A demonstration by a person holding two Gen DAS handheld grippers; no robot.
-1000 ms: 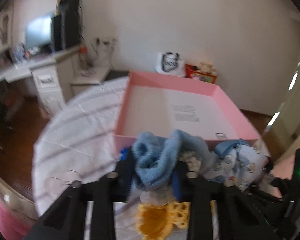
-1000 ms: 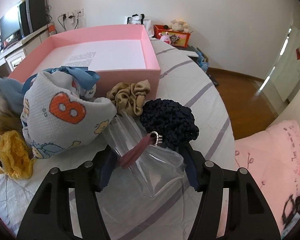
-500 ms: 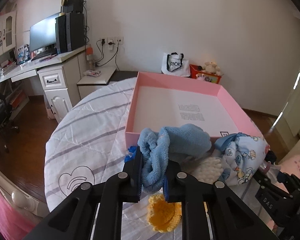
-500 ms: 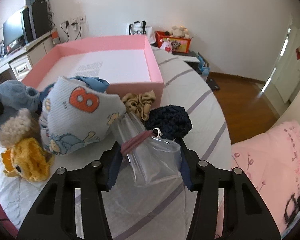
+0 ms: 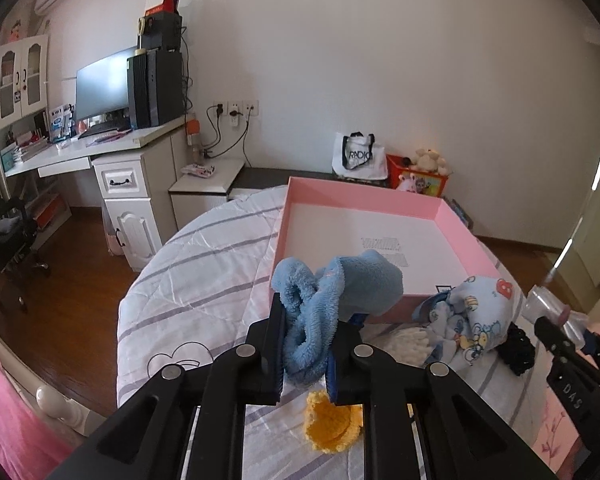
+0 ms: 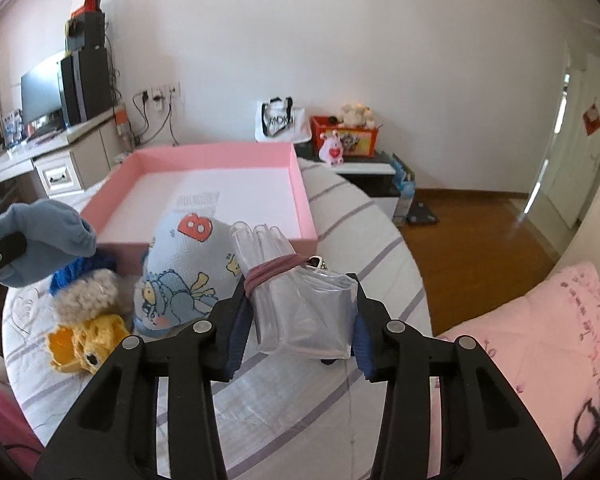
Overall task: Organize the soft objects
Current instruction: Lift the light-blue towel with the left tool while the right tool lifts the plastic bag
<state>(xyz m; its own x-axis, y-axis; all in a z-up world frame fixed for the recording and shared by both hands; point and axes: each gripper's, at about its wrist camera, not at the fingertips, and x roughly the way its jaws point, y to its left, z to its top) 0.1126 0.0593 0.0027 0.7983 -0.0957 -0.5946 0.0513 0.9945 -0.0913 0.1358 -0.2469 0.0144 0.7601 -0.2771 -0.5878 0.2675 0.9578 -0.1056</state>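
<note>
Bedspread (image 5: 204,280) below towel-clamping left gripper (image 5: 306,354).

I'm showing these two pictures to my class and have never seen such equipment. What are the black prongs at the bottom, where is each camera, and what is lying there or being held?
No robot here: a person holds a two-finger gripper in each hand, and each carries a wide-angle camera looking along its fingers. One picture is from the left gripper, shut on a light blue fluffy cloth. The other is from the right gripper, shut on a clear plastic bag bound with a pink hair tie. Below is a striped bed cover with an empty pink tray, a printed baby cloth, a yellow crocheted piece and a beige fuzzy piece.
</note>
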